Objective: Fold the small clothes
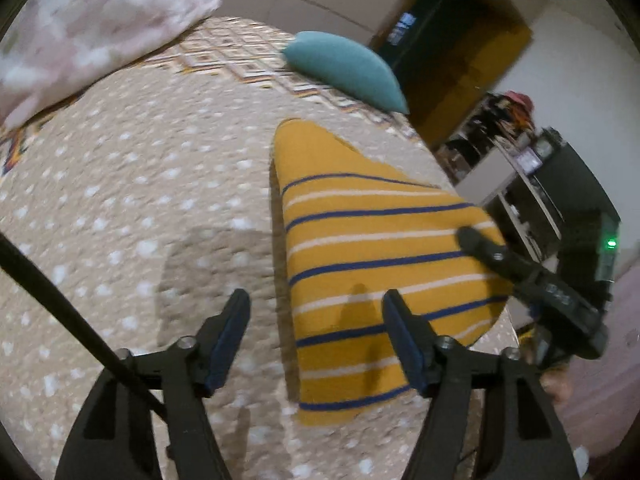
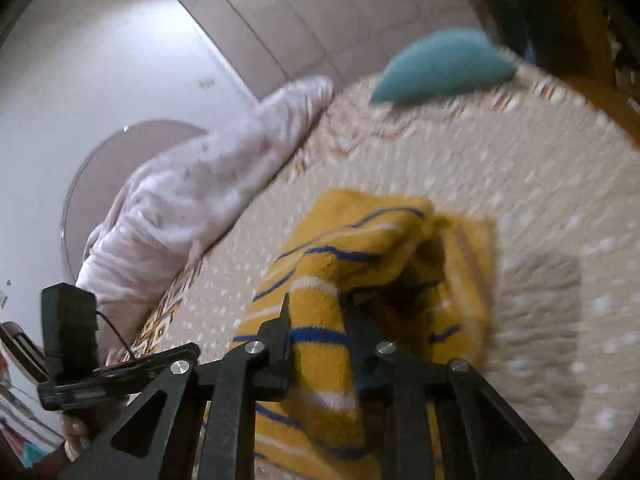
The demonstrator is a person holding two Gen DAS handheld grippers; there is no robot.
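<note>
Left-wrist view: our left gripper [image 1: 316, 336] hung with its jaws wide apart and nothing between them, poised over the dotted bedspread [image 1: 120, 208]; its right finger overlapped the near edge of the yellow striped garment [image 1: 372, 248], which lay flat at about 3 o'clock of centre. We judged the released jaws to mean this hand was free for the next edge. At 3 o'clock our right gripper [image 1: 472, 240] reached over the garment's right margin.

Right-wrist view: the right gripper [image 2: 316, 312] was clenched on a bunched fold of the garment [image 2: 320, 344], the cloth rising from the bedspread [image 2: 540, 184] toward 6 o'clock. We judged that it held this edge lifted so as to carry it over the part lying flat, so a fold seemed under way. A teal cushion [image 2: 440, 64] lay at 1 o'clock and a pale pink cloth [image 2: 208, 184] at 10 o'clock, both well apart from the work.
</note>
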